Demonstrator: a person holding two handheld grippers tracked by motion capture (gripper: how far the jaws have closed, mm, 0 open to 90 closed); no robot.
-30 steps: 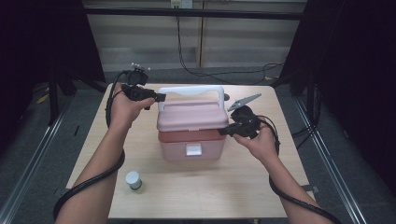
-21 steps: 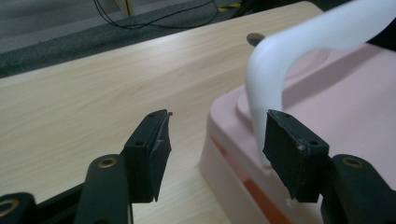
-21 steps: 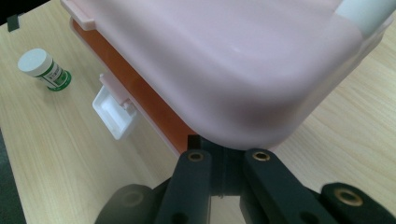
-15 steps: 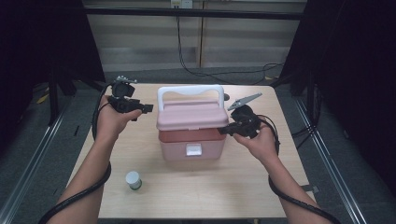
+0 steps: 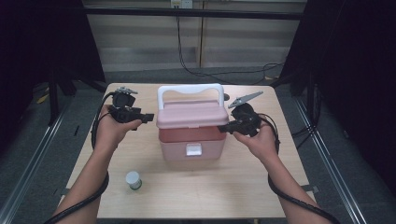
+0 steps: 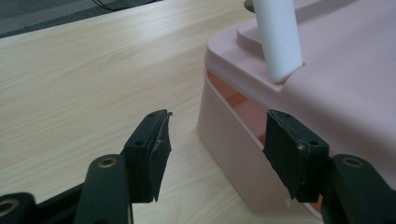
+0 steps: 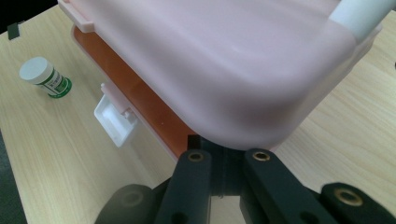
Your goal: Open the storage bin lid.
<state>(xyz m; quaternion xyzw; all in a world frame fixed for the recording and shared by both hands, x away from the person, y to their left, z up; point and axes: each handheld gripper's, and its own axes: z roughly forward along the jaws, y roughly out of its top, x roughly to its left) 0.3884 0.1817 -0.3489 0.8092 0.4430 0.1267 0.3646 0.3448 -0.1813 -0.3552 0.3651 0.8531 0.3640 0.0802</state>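
Now my right gripper (image 5: pixel 224 127) pinches the pink box's lid (image 5: pixel 189 114); my left gripper (image 5: pixel 148 117), jaws wide, hovers just beside it.

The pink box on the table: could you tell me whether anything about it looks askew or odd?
Yes: the lid sits lifted off the box, leaving an orange gap, the white latch hangs undone, and the right gripper is at the lid's edge.

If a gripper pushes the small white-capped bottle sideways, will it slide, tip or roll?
The small bottle stands upright on the wooden table, short and squat, so it would probably slide. Knocked over, its round body would likely roll. It looks light.
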